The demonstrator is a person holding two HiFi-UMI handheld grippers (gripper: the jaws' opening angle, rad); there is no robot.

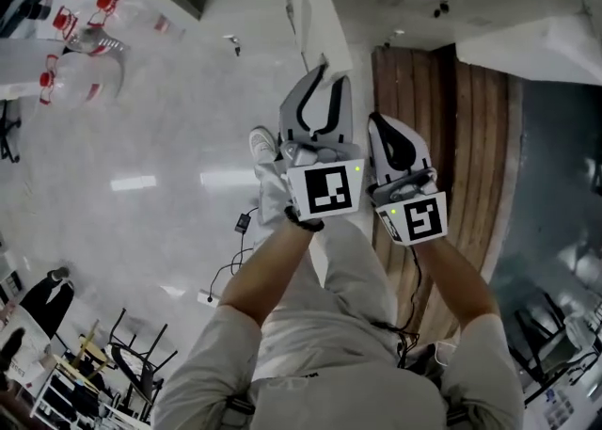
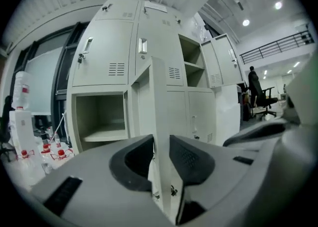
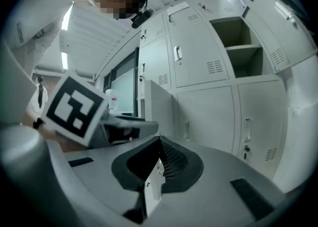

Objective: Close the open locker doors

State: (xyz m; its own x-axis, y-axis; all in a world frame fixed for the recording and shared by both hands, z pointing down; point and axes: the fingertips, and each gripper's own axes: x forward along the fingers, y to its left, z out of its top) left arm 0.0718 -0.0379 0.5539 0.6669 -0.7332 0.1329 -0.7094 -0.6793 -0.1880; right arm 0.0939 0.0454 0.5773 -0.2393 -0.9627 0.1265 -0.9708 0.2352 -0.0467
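Your left gripper [image 2: 161,144]: jaws apart, edge of the open locker door [image 2: 158,97] between them. Your right gripper [image 3: 159,141]: jaws together, facing the lockers [image 3: 203,64].

The right claw [image 3: 158,144] has its jaws together at the tips. Ahead stands the locker bank [image 3: 203,62]. One upper compartment [image 3: 242,47] is open, its upper door [image 3: 280,22] swung to the right. A lower door [image 3: 160,106] projects edge-on. A marker cube [image 3: 74,108] sits at left.
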